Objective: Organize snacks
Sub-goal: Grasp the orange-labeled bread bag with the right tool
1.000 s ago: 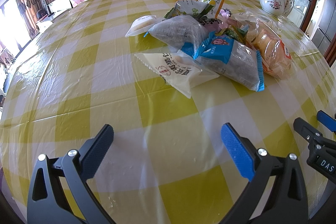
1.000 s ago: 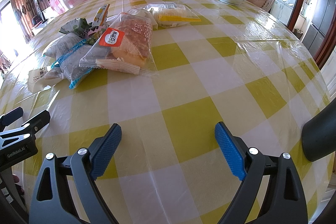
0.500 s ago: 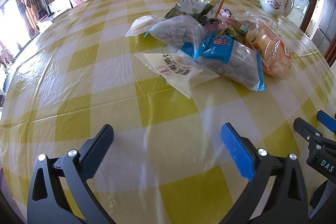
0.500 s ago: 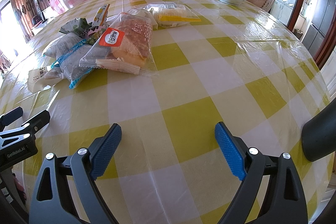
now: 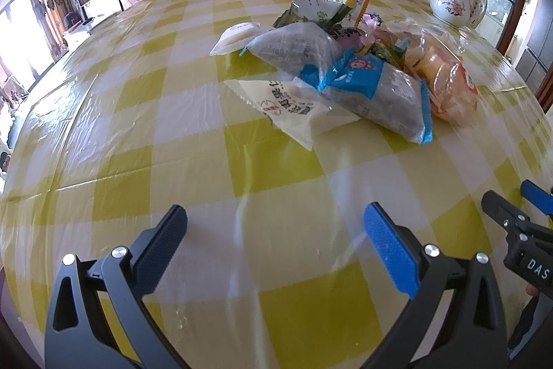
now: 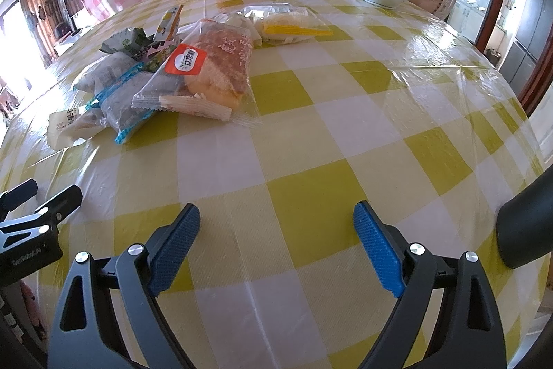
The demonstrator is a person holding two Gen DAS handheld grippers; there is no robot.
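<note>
Tabletop [image 6: 311, 134]: checked yellow and white; it carries everything.
Snack pile [image 5: 345, 64]: all packets lie heaped together toward the far side, none sorted yet. I judge the task is only at its beginning.
Bread packet [image 6: 214, 68]: on the pile's right side.
White packet [image 5: 290, 106]: the pile's near edge, closest to me.
My left gripper [image 5: 276, 241]: fingers spread wide, holding nothing, well apart from the pile.
My right gripper [image 6: 276, 244]: the same, spread and unloaded.

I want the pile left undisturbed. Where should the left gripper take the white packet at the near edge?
Take the white packet by its near pointed corner, coming in low from the front: that corner lies flat and free, while its far end is tucked under the blue-trimmed bag.
</note>
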